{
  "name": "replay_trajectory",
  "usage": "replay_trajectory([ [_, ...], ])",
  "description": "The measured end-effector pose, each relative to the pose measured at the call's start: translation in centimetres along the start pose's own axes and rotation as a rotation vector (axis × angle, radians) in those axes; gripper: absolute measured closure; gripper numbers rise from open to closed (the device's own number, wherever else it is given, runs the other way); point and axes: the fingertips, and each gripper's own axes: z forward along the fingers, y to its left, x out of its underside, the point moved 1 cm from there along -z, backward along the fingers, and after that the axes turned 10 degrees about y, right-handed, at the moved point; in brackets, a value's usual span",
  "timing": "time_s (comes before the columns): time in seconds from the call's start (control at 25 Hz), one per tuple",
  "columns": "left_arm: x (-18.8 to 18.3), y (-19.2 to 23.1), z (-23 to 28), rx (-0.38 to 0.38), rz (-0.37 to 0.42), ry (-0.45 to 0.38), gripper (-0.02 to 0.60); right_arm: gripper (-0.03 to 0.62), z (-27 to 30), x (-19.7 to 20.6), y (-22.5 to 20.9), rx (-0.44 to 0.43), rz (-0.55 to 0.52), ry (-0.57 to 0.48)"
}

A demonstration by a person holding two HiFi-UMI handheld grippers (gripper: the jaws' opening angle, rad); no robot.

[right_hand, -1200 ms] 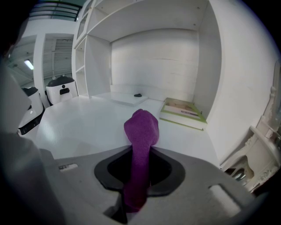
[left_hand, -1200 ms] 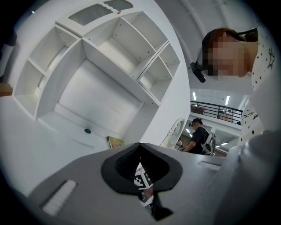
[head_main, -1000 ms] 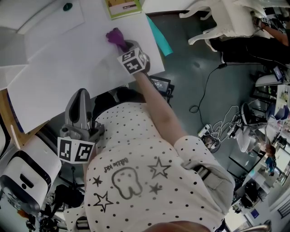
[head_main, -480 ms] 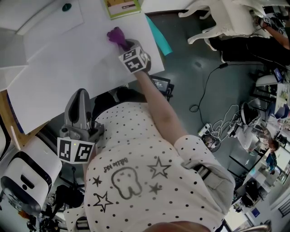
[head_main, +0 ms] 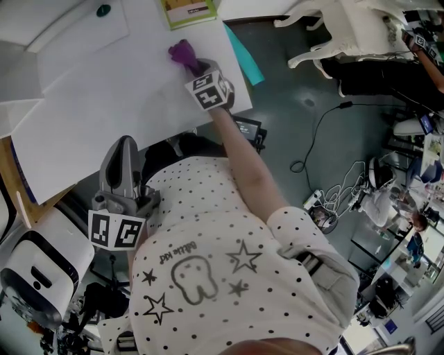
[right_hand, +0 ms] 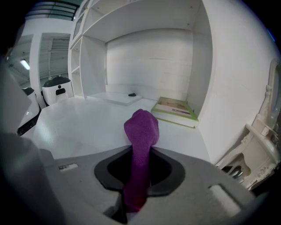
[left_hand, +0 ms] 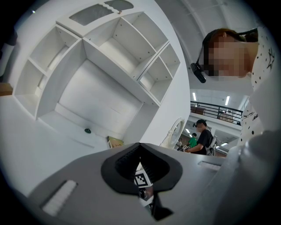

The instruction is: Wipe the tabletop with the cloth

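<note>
A purple cloth (head_main: 182, 54) (right_hand: 140, 145) is bunched in my right gripper (head_main: 198, 71) (right_hand: 139, 176), whose jaws are shut on it. The cloth rests on the white tabletop (head_main: 111, 104) (right_hand: 83, 123) near its right edge, just below a green-edged book (head_main: 187, 10) (right_hand: 174, 110). My left gripper (head_main: 123, 170) (left_hand: 141, 173) is held low beside the person's body, off the table's near edge, with its jaws shut and nothing between them.
A small dark knob (head_main: 103, 10) (right_hand: 131, 94) sits on a raised white slab at the back of the table. White shelving (left_hand: 105, 57) rises behind. A teal strip (head_main: 244, 55) hangs past the table's right edge. A white machine (head_main: 41, 270) stands at the lower left, a white chair (head_main: 340, 31) at the upper right.
My right gripper has slid slightly to the right and farther along the tabletop, dragging the purple cloth with it. The left gripper has stayed still.
</note>
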Motion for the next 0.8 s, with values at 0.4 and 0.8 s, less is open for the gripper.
replay_trajectory([
  [0.4, 0.1, 0.1, -0.1, -0.002, -0.002, -0.004, 0.586, 0.526, -0.1, 0.2, -1.3, 0.022, 0.012, -0.002],
  [0.8, -0.1, 0.0, -0.2, -0.001, 0.0, -0.007, 0.586, 0.526, -0.4, 0.5, -2.8, 0.046, 0.027, -0.01],
])
